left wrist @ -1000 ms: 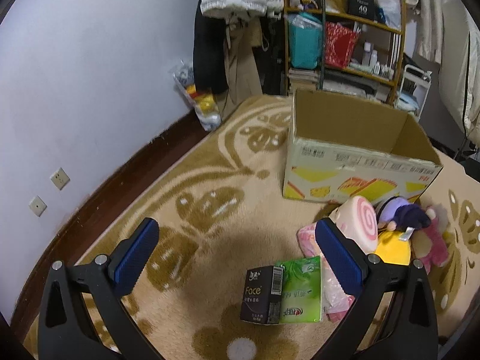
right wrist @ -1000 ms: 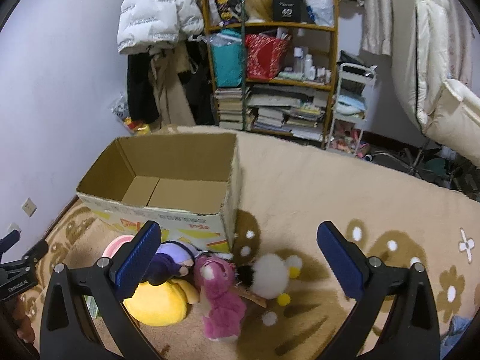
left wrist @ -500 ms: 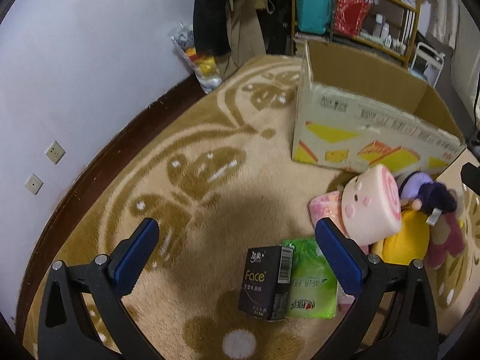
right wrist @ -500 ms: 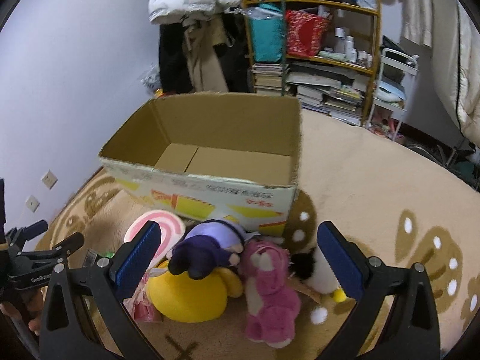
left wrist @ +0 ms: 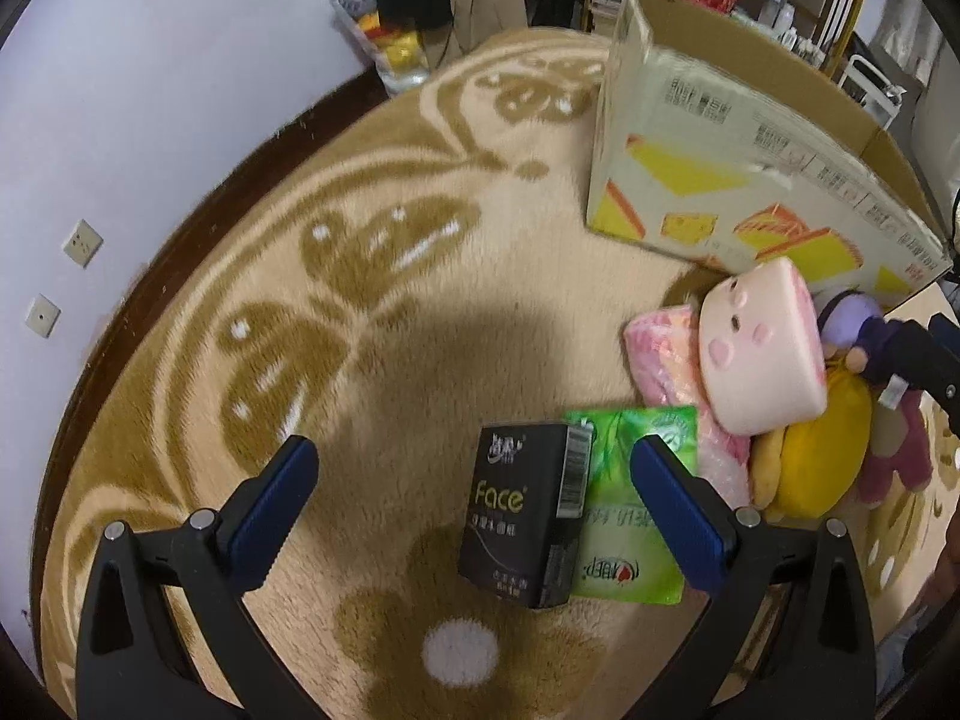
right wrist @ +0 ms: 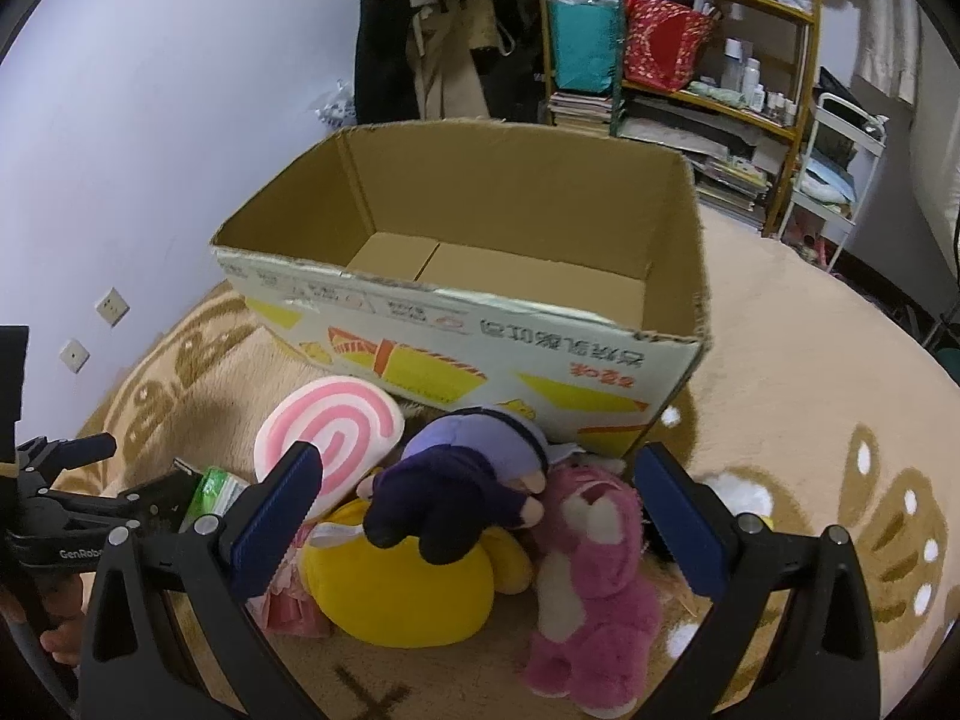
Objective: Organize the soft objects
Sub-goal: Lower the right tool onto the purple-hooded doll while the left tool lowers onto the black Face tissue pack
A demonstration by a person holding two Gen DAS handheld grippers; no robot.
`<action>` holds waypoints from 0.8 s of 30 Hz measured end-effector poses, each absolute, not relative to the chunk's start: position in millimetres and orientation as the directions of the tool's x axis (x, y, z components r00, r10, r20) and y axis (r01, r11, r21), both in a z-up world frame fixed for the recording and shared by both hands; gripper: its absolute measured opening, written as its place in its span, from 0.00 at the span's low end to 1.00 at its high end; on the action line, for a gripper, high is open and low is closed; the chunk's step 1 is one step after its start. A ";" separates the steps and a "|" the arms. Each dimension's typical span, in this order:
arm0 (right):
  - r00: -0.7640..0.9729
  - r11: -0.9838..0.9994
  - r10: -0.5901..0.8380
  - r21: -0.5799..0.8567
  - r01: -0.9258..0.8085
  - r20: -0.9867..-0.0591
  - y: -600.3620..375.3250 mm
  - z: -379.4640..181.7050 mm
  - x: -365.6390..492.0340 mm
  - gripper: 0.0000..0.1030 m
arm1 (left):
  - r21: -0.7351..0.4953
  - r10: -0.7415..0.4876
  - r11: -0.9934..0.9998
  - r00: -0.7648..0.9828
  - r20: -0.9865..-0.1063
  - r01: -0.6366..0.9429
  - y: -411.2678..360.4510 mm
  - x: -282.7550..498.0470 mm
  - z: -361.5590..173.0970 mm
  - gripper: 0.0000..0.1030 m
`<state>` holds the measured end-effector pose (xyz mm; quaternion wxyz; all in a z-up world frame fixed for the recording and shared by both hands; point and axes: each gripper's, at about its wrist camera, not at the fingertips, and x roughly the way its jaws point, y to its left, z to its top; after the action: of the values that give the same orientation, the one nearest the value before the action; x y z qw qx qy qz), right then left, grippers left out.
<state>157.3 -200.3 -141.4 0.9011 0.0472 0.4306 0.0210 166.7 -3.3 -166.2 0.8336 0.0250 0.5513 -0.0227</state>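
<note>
My left gripper [left wrist: 474, 492] is open above a black "Face" tissue pack [left wrist: 521, 531] and a green tissue pack [left wrist: 630, 516] lying side by side on the rug. To their right lie a pink roll-cake plush [left wrist: 759, 348], a pink pack [left wrist: 660, 360] and a yellow plush [left wrist: 810, 450]. My right gripper [right wrist: 477, 510] is open over a purple doll [right wrist: 462, 492] resting on the yellow plush [right wrist: 396, 594], with a pink bear [right wrist: 594, 576] on the right and the roll-cake plush [right wrist: 330, 432] on the left. An open, empty cardboard box [right wrist: 480, 324] stands behind them.
A beige patterned rug [left wrist: 360, 276] covers the floor up to a lilac wall [left wrist: 150, 90] with sockets. Shelves [right wrist: 690, 48] with books and bags, plus hanging coats [right wrist: 420, 30], stand behind the box. A white fluffy toy [right wrist: 738, 492] lies right of the bear.
Both grippers have tilted down and moved closer to the objects: the tissue packs now sit between my left fingers, and the plush pile fills the lower part of the right wrist view.
</note>
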 end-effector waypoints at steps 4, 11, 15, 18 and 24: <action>0.617 0.995 0.081 0.096 -0.009 -0.783 -196.4 -145.6 159.6 1.00 | 0.030 0.003 0.998 0.388 -0.922 0.063 -3.6 165.6 -168.1 1.00; 0.604 0.995 0.087 0.098 -0.014 -0.792 -196.1 -148.7 160.1 0.97 | 0.042 0.028 0.999 0.369 -0.929 0.032 0.6 165.8 -171.9 1.00; 0.592 0.994 0.100 0.110 -0.018 -0.800 -194.4 -151.5 160.9 0.90 | 0.051 0.038 0.998 0.362 -0.931 0.026 1.5 166.7 -174.1 1.00; 0.584 0.994 0.095 0.107 -0.015 -0.806 -193.3 -155.2 161.2 0.89 | 0.053 0.040 0.998 0.362 -0.931 0.027 1.4 167.4 -175.0 1.00; 0.584 0.995 0.086 0.096 -0.014 -0.807 -192.1 -160.3 162.1 0.88 | 0.031 0.020 0.999 0.353 -0.935 0.026 1.9 168.4 -176.2 0.93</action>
<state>162.1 -192.1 -160.3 0.8889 0.0393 0.4554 0.0283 168.4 1.9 -176.2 0.8223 0.0204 0.5687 -0.0019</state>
